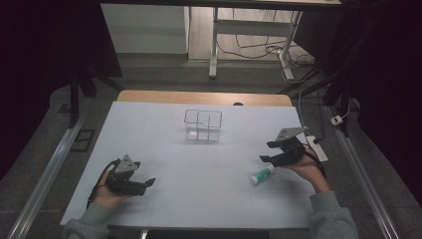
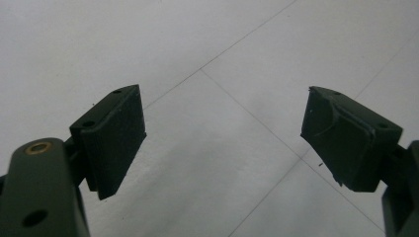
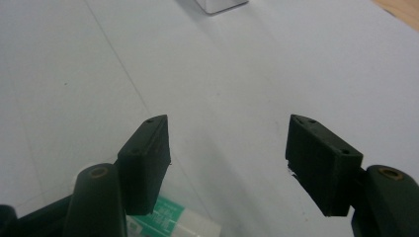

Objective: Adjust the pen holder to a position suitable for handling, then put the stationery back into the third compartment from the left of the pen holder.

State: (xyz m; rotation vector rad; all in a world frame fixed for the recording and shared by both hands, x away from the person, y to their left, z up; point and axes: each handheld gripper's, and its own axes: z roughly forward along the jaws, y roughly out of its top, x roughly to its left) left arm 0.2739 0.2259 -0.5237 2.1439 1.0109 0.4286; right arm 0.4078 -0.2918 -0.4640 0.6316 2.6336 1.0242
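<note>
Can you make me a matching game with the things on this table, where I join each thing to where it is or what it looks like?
Things:
1. green and white tube
2. clear box
3. left gripper
4. right gripper

Descriptions:
A. standing upright at the middle of the table, toward the far edge
B. open with nothing between its jaws, at the near left of the white table
C. lying flat on its side near the right hand
D. open, just above the tube, at the table's right side

Pairs: 1-C, 2-A, 3-B, 4-D
</note>
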